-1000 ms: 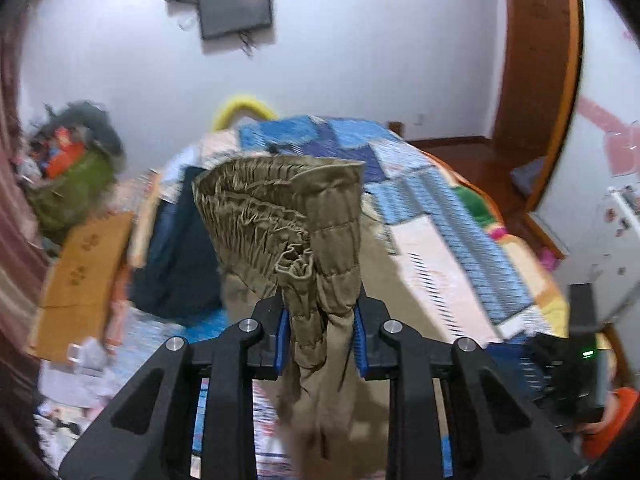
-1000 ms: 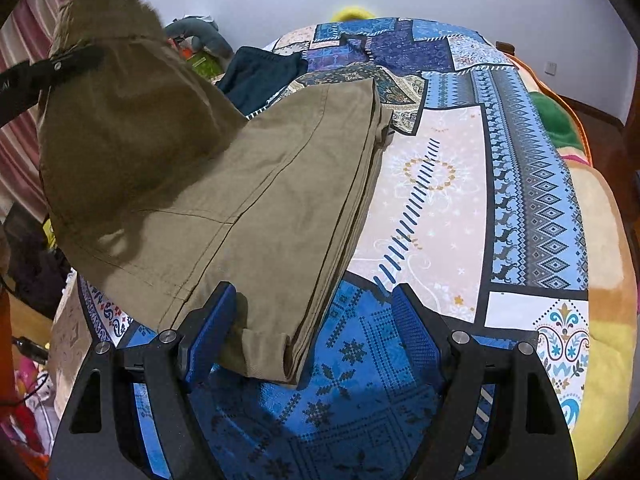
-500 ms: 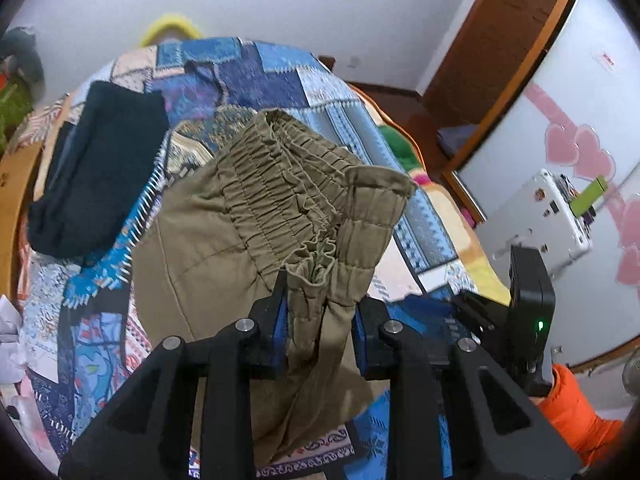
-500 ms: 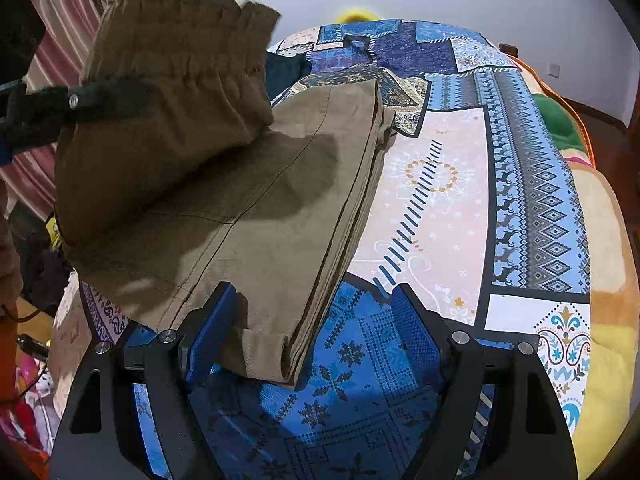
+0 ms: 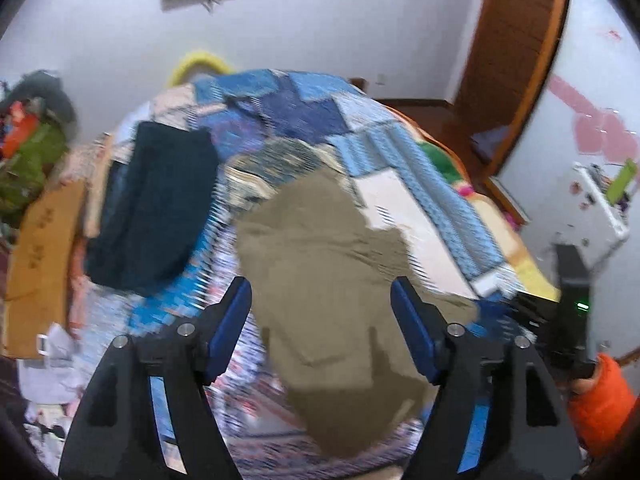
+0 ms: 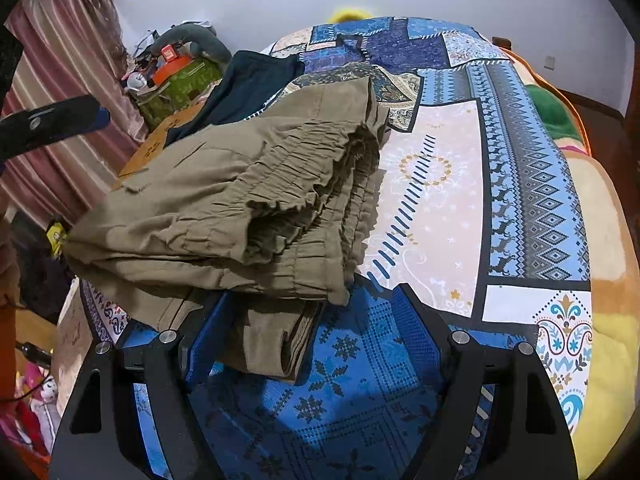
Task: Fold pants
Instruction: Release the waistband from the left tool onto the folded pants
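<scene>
At the far left of the bed, a folded dark navy garment (image 5: 152, 204) lay on the patchwork quilt (image 6: 528, 184), well apart from the work. The left gripper (image 5: 320, 312) hung above the quilt with its blue-padded fingers (image 5: 232, 320) spread wide and nothing between them; this view was motion-blurred, so fine detail could not be read.

The olive-khaki pants (image 6: 240, 208) lay folded on the near left part of the quilt, the gathered elastic waistband (image 6: 320, 184) doubled over on top and facing right. The long axis of the bundle ran from the near edge of the bed away toward the headboard.

The right gripper (image 6: 308, 332) stood low at the near end of the bundle, fingers wide. The lower folded hem lay between them, close against the left finger; contact could not be confirmed.

Judgement: the right gripper was the nearer to the near end of the fabric, and was better placed to pinch the hem for a further fold along the long axis.
</scene>
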A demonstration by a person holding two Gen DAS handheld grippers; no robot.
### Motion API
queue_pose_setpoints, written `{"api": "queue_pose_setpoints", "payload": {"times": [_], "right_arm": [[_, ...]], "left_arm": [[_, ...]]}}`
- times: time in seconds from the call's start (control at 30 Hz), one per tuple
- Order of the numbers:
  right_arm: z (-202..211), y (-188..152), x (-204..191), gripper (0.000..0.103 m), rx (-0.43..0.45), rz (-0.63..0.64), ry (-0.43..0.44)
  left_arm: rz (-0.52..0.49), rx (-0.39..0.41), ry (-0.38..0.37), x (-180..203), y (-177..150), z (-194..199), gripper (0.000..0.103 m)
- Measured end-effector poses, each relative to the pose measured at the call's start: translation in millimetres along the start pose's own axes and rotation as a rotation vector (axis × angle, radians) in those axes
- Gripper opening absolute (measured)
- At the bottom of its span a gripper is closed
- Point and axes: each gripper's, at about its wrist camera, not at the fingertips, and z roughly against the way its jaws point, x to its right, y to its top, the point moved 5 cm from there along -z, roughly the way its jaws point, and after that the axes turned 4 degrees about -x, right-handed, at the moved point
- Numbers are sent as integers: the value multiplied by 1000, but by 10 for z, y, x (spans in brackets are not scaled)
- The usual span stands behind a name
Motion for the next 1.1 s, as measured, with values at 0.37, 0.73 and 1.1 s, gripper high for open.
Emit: {"api": "queue_pose_setpoints", "payload": {"times": [0.37,0.73,1.1], "right_arm": [[267,38,168,77,57,-44,-35],[424,131,386,77,101,-103,-92],[512,205,423,77,126,-116,-120]], "left_arm": [[15,-36,181,-673,509,-614,90],[-63,-293,179,-765,590,-1897,91],[-200,-330,261,-844,141,-1968,101]]}}
